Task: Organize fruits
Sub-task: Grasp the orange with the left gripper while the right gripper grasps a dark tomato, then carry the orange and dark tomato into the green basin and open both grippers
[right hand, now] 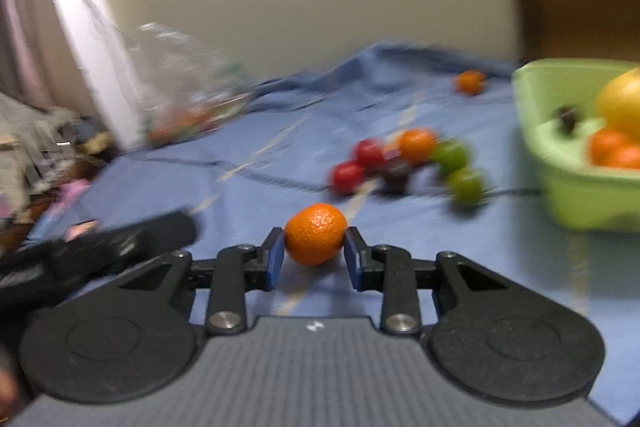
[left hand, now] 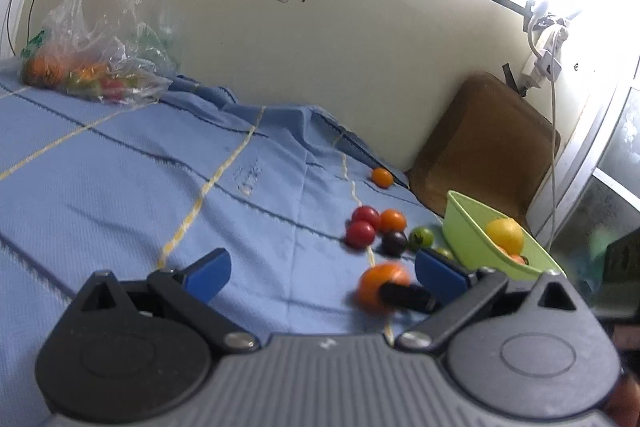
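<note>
The right gripper pinches a small orange between its blue pads, just above the blue cloth. The left gripper stands spread wide with nothing between its fingers. Beyond the orange lies a cluster of red, orange, dark and green fruits. To the right sits a green tub holding a lemon and oranges. A plastic bag of fruit rests far back by the wall.
</note>
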